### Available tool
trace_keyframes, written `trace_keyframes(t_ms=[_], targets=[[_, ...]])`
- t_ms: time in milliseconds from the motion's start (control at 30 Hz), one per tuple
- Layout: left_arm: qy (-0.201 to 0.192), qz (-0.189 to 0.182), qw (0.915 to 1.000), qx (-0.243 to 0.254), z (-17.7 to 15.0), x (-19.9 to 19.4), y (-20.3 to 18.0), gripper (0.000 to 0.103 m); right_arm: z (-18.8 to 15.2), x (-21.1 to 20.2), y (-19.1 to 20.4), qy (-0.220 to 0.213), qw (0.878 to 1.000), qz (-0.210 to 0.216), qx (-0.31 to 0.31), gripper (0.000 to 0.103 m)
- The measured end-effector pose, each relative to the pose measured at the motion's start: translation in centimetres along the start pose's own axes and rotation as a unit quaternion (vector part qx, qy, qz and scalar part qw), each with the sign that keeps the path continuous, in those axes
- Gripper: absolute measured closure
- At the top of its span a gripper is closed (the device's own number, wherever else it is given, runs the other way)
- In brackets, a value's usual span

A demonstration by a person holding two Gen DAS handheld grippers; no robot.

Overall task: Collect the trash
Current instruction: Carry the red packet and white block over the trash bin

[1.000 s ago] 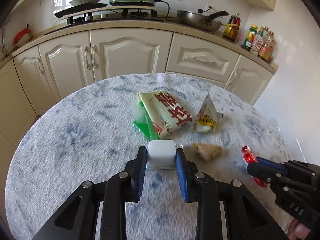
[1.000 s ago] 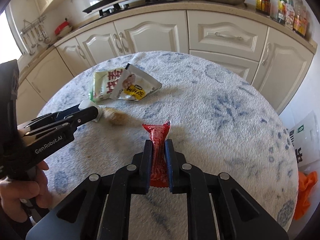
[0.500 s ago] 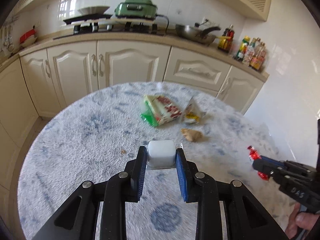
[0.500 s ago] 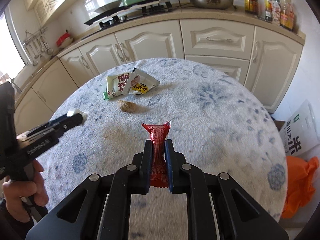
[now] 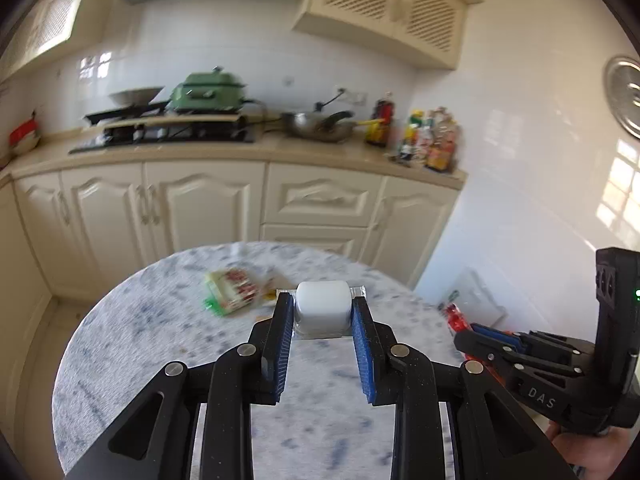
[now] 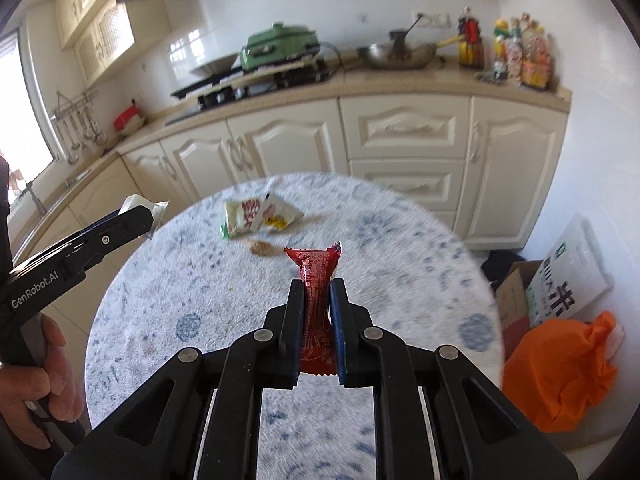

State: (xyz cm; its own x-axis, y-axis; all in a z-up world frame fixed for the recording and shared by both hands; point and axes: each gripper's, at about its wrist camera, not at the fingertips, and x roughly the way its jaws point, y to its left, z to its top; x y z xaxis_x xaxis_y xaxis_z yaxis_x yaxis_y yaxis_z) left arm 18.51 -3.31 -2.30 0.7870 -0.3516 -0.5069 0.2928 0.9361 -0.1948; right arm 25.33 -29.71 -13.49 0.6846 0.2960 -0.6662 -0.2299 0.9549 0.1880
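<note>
Packets (image 6: 260, 218) on table (image 6: 400, 248)

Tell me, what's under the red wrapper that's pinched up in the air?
Under the crinkly red plastic wrapper is only the round blue-and-white mottled table, far below. Its lower part hides between the jaws.

Cream cabinets (image 5: 208, 208), white tiled wall (image 5: 520, 160), round marbled table (image 6: 400, 240)

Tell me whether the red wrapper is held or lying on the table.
Held. The right tongs are shut on the red wrapper, which sticks up between them above the table.
</note>
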Motion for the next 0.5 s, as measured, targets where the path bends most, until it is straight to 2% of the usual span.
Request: trace_keyframes(t_ms=[200,500], targets=[[-0.021,-0.041,0.9982,0.037,0.4,-2.5,-5.1,0.078,0.0,-4.8,-2.6,-0.041,0.998,-0.034,0.017,0.091],[-0.023,-0.118,0.989,0.085,0.7,-2.4,-13.1,0.078,-2.4,-12.4,-9.7,-0.09,0.987,-0.105,0.084,0.091]])
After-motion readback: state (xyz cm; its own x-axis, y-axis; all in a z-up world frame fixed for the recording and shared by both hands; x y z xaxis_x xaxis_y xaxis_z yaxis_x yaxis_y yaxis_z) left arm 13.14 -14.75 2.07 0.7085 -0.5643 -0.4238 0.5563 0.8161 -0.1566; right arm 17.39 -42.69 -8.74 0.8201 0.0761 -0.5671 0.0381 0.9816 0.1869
